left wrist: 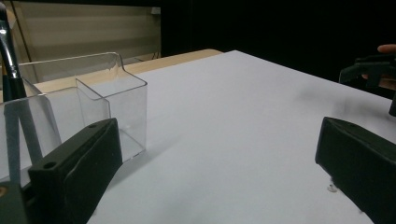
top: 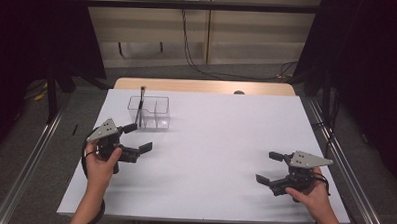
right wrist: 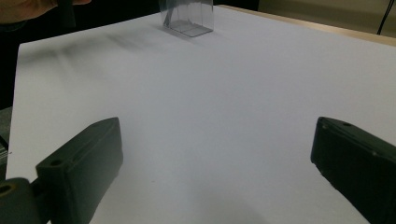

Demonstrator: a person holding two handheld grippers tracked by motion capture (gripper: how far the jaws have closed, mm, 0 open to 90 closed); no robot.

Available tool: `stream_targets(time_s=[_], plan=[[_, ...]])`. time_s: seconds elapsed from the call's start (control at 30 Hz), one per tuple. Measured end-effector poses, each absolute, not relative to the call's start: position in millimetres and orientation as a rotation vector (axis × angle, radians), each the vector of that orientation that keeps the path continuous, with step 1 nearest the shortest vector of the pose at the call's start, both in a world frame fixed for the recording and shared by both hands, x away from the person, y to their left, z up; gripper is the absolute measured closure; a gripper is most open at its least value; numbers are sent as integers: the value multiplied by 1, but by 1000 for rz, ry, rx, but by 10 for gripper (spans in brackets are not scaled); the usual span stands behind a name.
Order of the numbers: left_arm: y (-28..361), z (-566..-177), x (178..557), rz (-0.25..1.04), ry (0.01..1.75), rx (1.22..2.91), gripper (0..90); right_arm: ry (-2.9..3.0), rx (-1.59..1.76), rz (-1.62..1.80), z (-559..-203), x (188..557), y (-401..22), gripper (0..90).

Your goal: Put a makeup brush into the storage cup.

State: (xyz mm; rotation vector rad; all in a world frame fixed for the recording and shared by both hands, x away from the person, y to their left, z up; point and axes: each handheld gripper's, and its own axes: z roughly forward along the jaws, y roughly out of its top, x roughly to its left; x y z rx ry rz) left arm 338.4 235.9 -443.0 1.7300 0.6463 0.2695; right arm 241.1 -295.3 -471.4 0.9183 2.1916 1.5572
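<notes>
While both grippers are held low over the white table (top: 210, 157), nothing is gripped by either. The jaws of the left gripper (top: 138, 138) are spread wide, and the clear plastic organiser (top: 149, 113) is seen just beyond and beside its far jaw, close but apparently not touching; in the left gripper view its nearest compartment (left wrist: 112, 112) stands just past the left-hand jaw. A dark-handled brush (top: 141, 104) stands upright in the compartment farthest to that side, leaning slightly against the wall. The jaws of the right gripper (top: 269, 168) are likewise spread wide, with only bare table between them, and the organiser lies well apart from them, far ahead in the right gripper view (right wrist: 187, 16).

A risk is judged here: the organiser looks light, so it could be nudged or tipped if the near jaw were swung sideways while the brush is reached for. The slim brush handle could also slip if it were closed on off-centre.
</notes>
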Motion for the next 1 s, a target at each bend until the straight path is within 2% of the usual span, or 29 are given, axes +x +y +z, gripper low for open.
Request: stream_targets(time_s=[1.0], plan=[[259,-450,320,273,642,1761,6,2177,916,1559,-469,241,-297,12]])
